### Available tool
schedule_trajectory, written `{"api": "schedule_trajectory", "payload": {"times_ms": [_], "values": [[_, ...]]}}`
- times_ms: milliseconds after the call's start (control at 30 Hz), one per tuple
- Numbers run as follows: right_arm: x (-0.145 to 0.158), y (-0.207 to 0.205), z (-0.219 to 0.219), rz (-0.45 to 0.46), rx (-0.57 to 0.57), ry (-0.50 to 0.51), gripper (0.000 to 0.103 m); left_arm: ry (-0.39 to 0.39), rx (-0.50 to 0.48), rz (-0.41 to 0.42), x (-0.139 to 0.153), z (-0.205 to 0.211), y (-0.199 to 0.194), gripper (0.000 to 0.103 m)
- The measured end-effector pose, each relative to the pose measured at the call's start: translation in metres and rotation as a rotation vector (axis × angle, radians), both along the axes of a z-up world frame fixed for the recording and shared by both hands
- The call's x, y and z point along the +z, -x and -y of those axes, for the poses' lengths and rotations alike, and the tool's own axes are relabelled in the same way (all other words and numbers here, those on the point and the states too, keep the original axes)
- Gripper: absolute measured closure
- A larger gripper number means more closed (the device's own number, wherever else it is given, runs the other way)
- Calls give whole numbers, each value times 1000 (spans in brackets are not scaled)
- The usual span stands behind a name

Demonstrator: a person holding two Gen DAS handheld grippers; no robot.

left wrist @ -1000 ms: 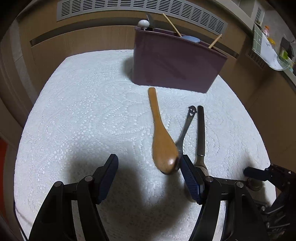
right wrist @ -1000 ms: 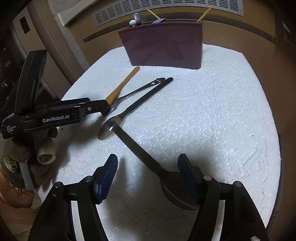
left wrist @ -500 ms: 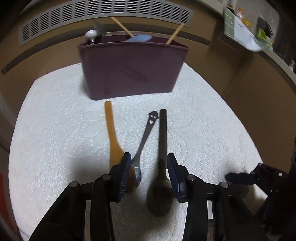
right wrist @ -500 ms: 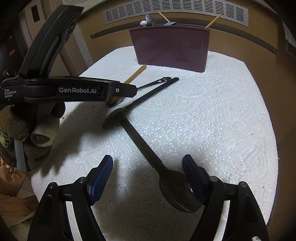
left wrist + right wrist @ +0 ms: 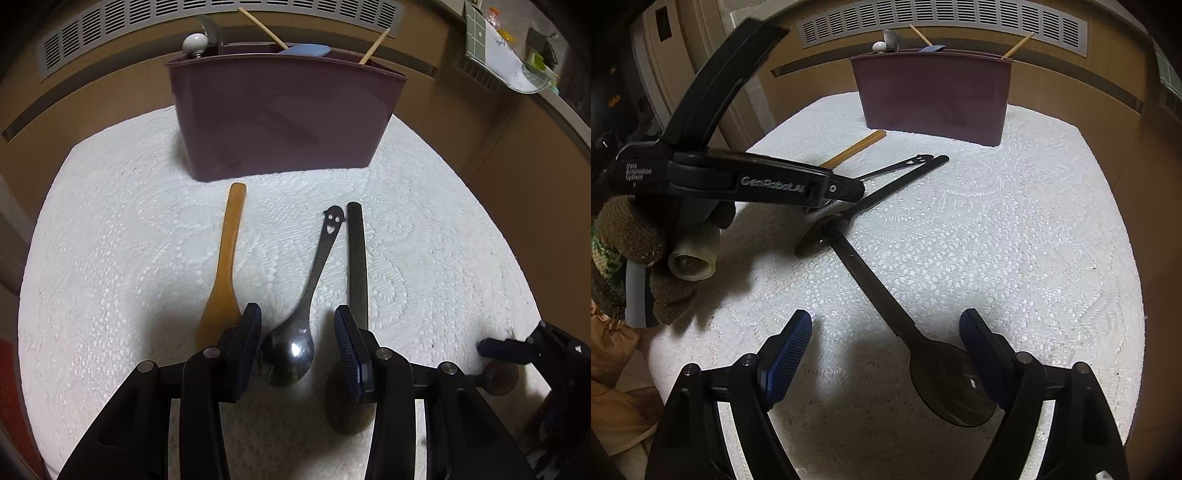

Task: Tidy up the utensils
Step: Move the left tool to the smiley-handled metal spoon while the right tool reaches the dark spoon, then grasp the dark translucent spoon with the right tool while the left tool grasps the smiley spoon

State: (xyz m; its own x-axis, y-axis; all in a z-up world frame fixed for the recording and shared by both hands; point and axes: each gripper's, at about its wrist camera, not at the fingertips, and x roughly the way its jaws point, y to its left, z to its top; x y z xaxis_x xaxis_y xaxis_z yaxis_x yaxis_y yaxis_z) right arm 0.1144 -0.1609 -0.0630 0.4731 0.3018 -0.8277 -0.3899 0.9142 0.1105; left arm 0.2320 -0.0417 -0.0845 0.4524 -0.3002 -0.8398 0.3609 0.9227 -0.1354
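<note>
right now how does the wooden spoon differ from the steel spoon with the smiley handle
The wooden spoon is light amber wood with a plain flat handle; the steel spoon is shiny metal with a face cut into its handle end. The wooden spoon's bowl lies outside the left gripper; the steel spoon's bowl sits between its fingers. Both lie flat on the white cloth, handles toward the maroon holder.

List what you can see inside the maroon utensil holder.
Above the maroon utensil holder's rim show two wooden sticks, a white knob, a metal piece and something light blue. Its opaque wall hides everything lower.
</note>
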Motion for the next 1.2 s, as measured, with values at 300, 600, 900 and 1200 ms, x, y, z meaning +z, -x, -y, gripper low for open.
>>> {"api": "schedule_trajectory", "payload": {"times_ms": [300,600,900,1200], "values": [[-2,2,-5,7,-1,30,22,4,-1,-23,1,-24,41,51],[0,0,-1,-5,-12,29,22,-17,22,-28,3,-50,83,42],[9,3,-17,-137,65,-89,21,10,151,-34,4,-90,81,36],[10,-18,-51,-89,164,120,69,29,150,-28,4,-90,82,33]]}}
